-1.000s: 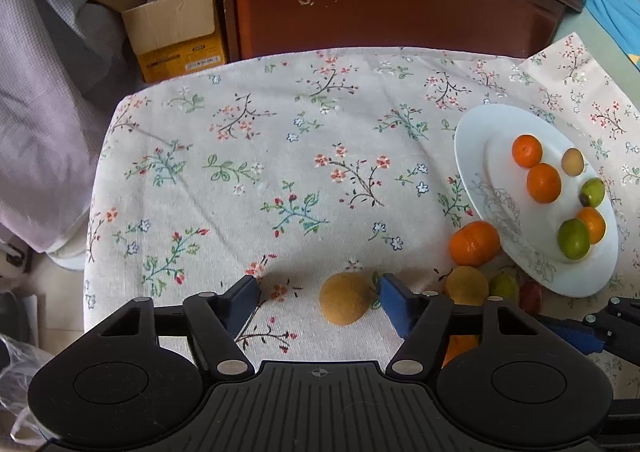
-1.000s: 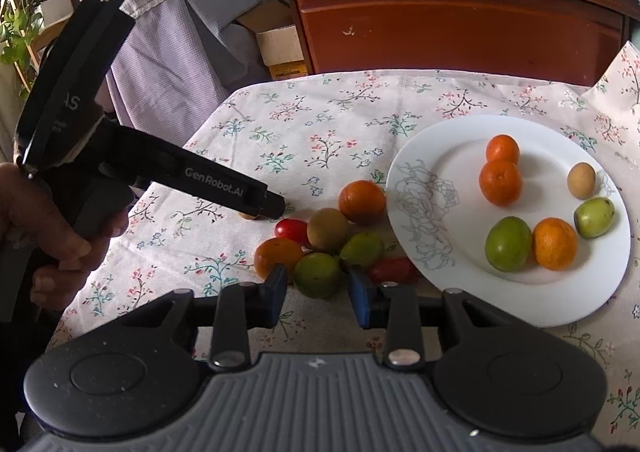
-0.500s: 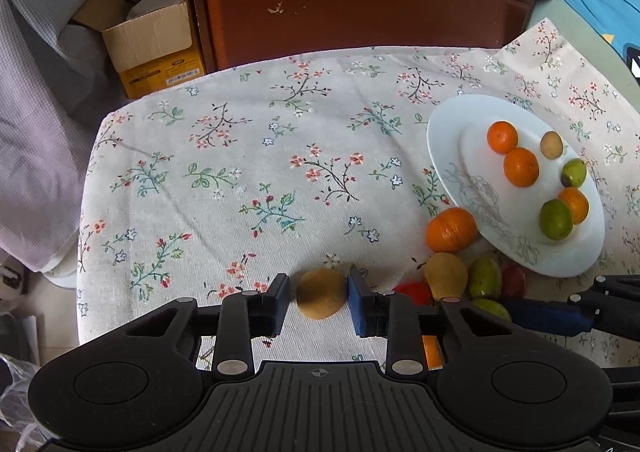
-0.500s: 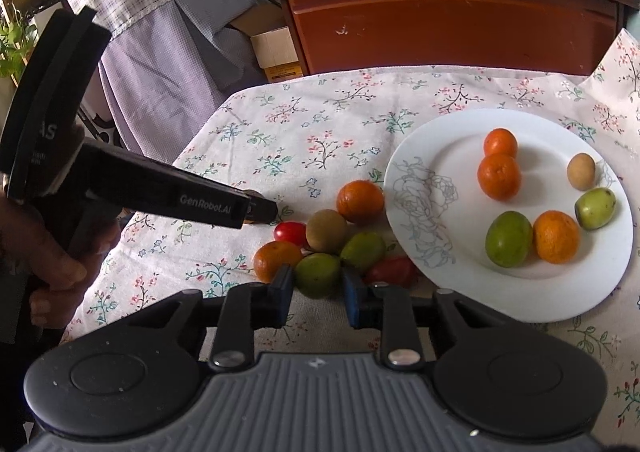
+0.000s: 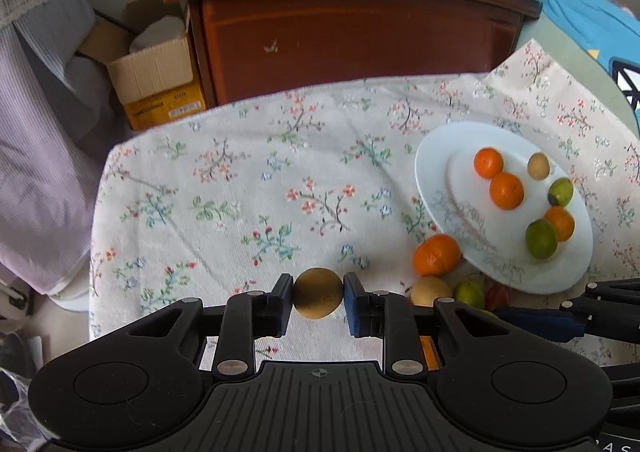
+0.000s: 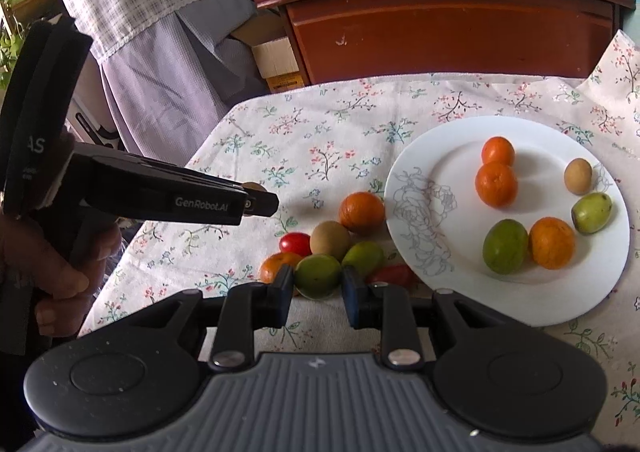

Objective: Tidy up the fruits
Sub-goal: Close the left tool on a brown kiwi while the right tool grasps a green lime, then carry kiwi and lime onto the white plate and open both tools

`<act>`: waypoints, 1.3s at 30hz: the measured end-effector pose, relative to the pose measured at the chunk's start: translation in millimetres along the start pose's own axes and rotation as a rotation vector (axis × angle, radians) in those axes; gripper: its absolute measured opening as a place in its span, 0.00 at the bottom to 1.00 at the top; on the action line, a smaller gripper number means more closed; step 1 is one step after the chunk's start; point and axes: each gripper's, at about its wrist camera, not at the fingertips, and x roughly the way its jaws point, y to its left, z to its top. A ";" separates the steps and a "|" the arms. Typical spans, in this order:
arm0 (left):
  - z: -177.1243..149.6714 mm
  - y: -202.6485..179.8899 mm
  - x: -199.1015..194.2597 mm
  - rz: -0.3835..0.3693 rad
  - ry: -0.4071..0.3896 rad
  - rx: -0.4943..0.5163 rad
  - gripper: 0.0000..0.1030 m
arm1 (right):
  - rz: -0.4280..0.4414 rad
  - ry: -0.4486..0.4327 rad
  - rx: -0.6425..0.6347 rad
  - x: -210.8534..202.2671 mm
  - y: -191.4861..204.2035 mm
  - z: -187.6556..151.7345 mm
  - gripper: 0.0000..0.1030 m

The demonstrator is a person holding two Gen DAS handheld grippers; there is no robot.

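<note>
My left gripper [image 5: 319,287] has its jaws closing, and both pads press on a round brown fruit [image 5: 318,296] just above the flowered tablecloth [image 5: 240,192]. My right gripper [image 6: 317,279] is shut on a green fruit [image 6: 316,272] at the near edge of a small heap beside the white plate [image 6: 420,156]. In the heap lie an orange [image 6: 362,212], a brown fruit [image 6: 330,240], a red tomato [image 6: 295,243] and another green fruit [image 6: 362,257]. Several oranges and green and brown fruits rest on the plate. In the right wrist view the left gripper [image 6: 260,202] reaches in from the left, held by a hand [image 6: 60,264].
A dark wooden cabinet [image 5: 352,36] stands behind the table. An open cardboard box [image 5: 156,84] sits to its left, and pale clothing [image 5: 36,156] hangs at the table's left edge. The cloth's left half carries no fruit.
The left jaws have closed from wide apart onto the brown fruit, and that view has tilted upward. The right jaws have narrowed slightly onto the green fruit.
</note>
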 end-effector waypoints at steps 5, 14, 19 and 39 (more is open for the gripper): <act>4.4 -4.7 -8.2 0.013 -0.041 0.022 0.24 | 0.000 -0.017 0.012 -4.5 -2.3 4.6 0.25; 15.4 -17.0 -16.5 -0.012 -0.097 0.025 0.24 | -0.011 -0.052 0.042 -12.2 -10.9 12.8 0.25; 23.4 -26.8 -20.6 -0.030 -0.145 0.037 0.24 | -0.035 -0.098 0.076 -22.6 -21.7 22.5 0.25; 45.7 -69.9 -27.2 -0.087 -0.267 0.092 0.24 | -0.191 -0.316 0.285 -81.4 -90.9 62.8 0.25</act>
